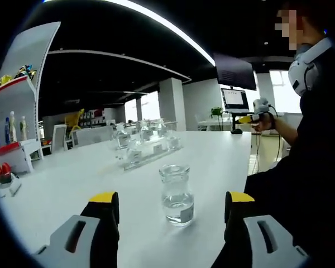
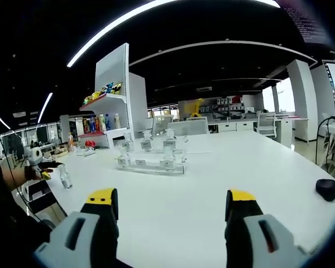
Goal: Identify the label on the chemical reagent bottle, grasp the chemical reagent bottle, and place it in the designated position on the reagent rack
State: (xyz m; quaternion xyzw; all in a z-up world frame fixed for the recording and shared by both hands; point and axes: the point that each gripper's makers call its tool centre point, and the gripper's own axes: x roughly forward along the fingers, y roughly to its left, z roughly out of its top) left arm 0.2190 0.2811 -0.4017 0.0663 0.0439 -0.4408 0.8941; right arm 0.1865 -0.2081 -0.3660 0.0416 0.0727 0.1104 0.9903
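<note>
So the clear glass reagent bottle (image 1: 177,194) stands upright on the white table (image 1: 72,184), dead ahead between the left gripper (image 1: 172,204)'s wide-spread jaws, way closer than the right gripper (image 2: 172,202), also gaping and empty.

Bottle (image 1: 176,194): clear glossy glass, paper-like label. Tabletop (image 1: 89,184) under it: smooth matt white. Rack (image 2: 151,162) beyond bottle: clear glossy acrylic look. Left tongs (image 1: 172,207): matt grey plastic, yellow tips.
</note>
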